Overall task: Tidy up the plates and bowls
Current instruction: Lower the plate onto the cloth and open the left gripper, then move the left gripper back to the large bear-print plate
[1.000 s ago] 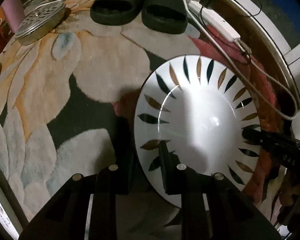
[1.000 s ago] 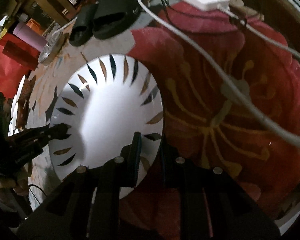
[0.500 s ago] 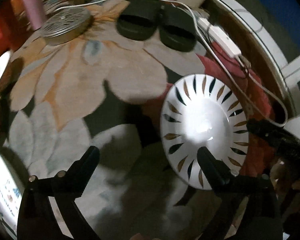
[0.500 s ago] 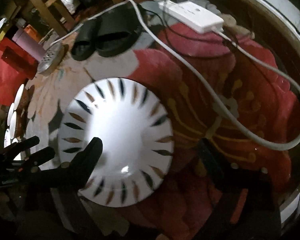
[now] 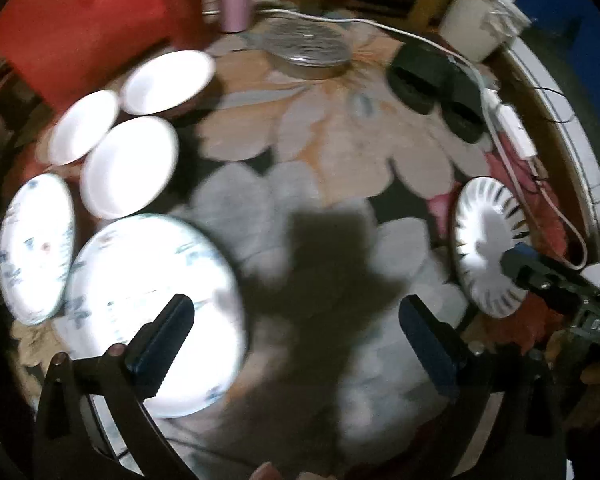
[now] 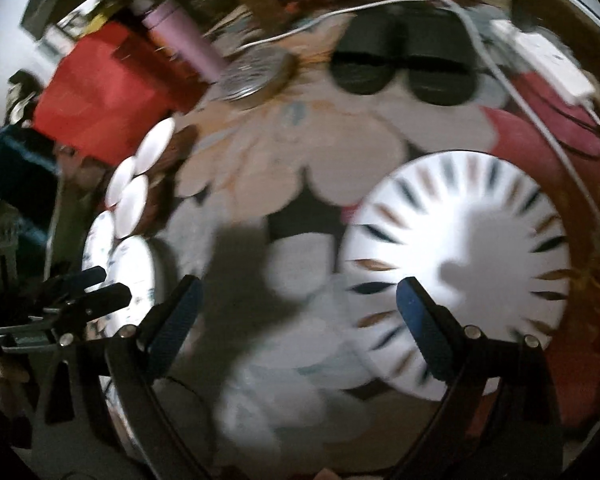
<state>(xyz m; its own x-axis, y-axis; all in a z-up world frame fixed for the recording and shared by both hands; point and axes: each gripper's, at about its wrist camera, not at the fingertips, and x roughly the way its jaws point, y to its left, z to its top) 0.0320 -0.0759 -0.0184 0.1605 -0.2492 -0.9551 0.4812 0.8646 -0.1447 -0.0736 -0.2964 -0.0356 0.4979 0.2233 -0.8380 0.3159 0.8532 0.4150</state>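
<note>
Left wrist view: left gripper [image 5: 292, 328] jaws spread wide, empty; right gripper [image 6: 296, 308] likewise wide and empty; patterned plate [image 6: 456, 272] lies flat on rug [image 5: 340, 152]; risk: blurred approach toward blue-print plates [image 5: 152, 312] could strike rims.

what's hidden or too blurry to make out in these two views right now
- Blue-patterned white plate, left wrist view: motion blur and glare wash out its pattern; the left gripper finger covers part of it.
- Three plain white bowls, both views: blurred, contents unreadable.
- White plate with dark and gold leaf rim, right wrist view: lower edge hidden behind the right gripper finger.
- Black slippers: blurred.
</note>
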